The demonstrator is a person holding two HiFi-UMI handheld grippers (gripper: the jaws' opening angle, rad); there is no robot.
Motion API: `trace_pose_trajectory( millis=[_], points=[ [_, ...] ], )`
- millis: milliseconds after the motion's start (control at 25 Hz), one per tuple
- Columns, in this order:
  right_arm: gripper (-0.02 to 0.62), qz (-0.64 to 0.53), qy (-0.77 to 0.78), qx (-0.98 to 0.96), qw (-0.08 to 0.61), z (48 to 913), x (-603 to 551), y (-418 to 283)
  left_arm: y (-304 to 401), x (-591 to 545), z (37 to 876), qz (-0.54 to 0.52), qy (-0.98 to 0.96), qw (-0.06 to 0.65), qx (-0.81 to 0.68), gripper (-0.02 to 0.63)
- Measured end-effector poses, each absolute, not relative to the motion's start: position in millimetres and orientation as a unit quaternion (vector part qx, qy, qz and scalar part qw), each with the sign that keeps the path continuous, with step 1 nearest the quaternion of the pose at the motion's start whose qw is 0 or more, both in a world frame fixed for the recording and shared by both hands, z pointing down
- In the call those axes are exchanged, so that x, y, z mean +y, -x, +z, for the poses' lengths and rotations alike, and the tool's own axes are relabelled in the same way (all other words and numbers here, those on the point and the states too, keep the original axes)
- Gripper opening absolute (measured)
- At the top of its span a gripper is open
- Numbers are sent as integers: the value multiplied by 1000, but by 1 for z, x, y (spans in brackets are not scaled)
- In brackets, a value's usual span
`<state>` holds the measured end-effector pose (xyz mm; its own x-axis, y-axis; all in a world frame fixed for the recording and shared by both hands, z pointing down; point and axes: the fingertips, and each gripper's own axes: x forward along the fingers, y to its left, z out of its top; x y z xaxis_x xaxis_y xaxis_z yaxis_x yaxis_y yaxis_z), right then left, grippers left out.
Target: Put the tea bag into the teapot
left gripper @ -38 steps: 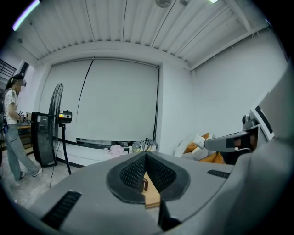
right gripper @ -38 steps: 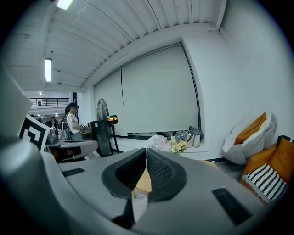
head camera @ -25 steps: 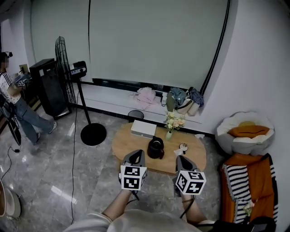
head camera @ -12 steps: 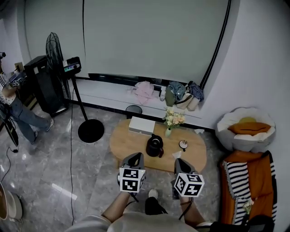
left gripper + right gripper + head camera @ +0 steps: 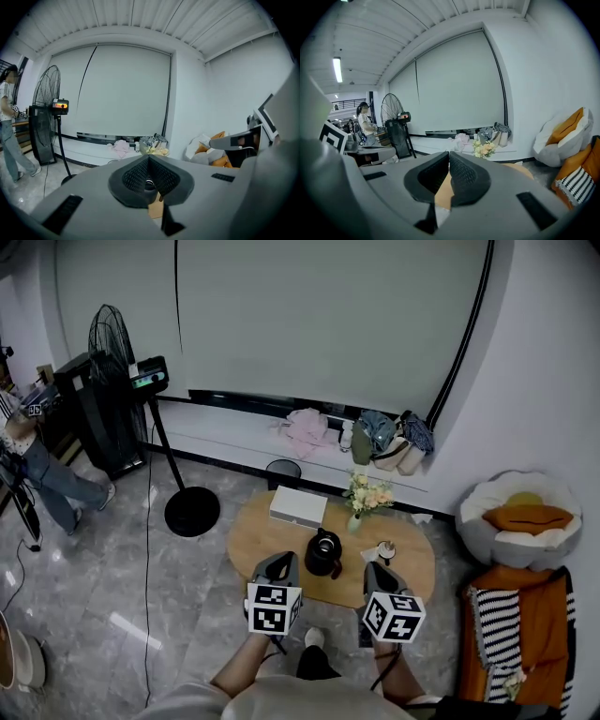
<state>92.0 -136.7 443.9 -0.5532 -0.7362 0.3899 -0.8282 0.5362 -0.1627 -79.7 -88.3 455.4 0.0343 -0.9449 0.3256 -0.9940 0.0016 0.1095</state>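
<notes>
A black teapot (image 5: 324, 552) stands on the oval wooden table (image 5: 262, 538), near its front edge. To its right are a small round cup (image 5: 385, 547) and a small white piece (image 5: 373, 556), too small to tell as the tea bag. My left gripper (image 5: 278, 564) hangs at the table's front edge, just left of the teapot, shut and holding nothing. My right gripper (image 5: 378, 570) hangs in front of the cup, shut and holding nothing. In the left gripper view the teapot (image 5: 148, 183) shows through the gap under the shut gripper (image 5: 149, 159). The right gripper (image 5: 449, 155) is also shut.
A white box (image 5: 298, 507) and a vase of flowers (image 5: 367, 495) stand at the table's back. A standing fan (image 5: 122, 371) is to the left, with a person (image 5: 37, 465) at the far left. A cushioned seat (image 5: 520, 517) and striped throw (image 5: 511, 629) lie to the right.
The head view has shifted slightly and a shoe has come into view below the grippers. Both grippers stay shut in the same pose before the table.
</notes>
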Motion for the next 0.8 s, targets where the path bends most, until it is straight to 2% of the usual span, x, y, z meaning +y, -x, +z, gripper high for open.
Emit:
trace_pose_trajectory(
  millis=[800],
  points=[
    [37,176,-409,-884,139,442,-291,-72,87,-229,453,95,-676,160,-713,5]
  ],
)
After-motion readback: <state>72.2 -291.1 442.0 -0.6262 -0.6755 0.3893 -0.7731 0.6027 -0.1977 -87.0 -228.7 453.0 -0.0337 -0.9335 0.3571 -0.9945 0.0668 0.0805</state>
